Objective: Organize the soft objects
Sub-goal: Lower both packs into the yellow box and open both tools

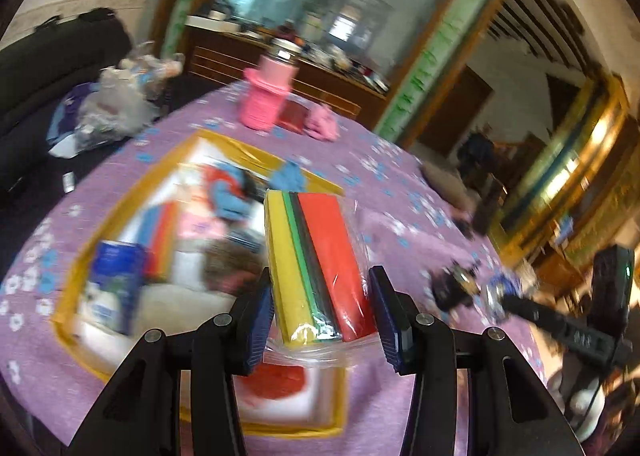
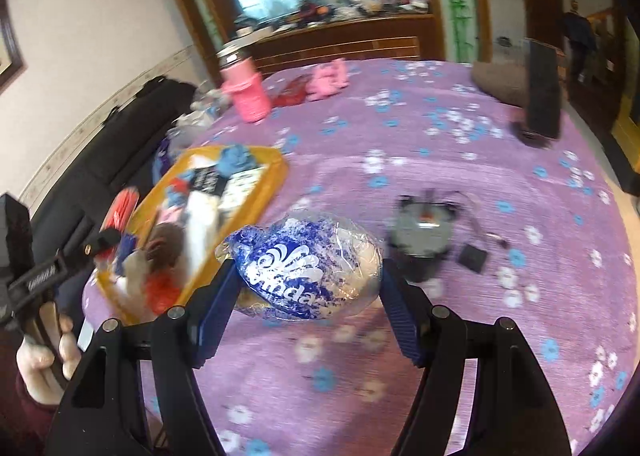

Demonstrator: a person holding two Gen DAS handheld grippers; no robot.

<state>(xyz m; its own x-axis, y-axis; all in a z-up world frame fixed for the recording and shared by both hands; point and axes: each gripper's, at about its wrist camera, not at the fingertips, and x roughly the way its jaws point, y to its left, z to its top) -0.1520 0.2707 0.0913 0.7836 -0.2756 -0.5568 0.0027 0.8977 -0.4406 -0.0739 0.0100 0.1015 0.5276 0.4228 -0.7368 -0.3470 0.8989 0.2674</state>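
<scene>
My left gripper is shut on a plastic-wrapped pack of coloured sponges, yellow, green, black and red, held above the right edge of the yellow tray. The tray holds several soft things, among them blue cloths and a blue-and-white tissue pack. My right gripper is shut on a blue-and-white plastic-wrapped tissue roll, held above the purple tablecloth just right of the tray. The left gripper shows at the left edge of the right wrist view.
A pink-sleeved jar, a red pouch and a pink soft toy stand at the table's far side. A grey device with cables lies right of the roll. A black speaker stands far right. A plastic bag lies on the dark sofa.
</scene>
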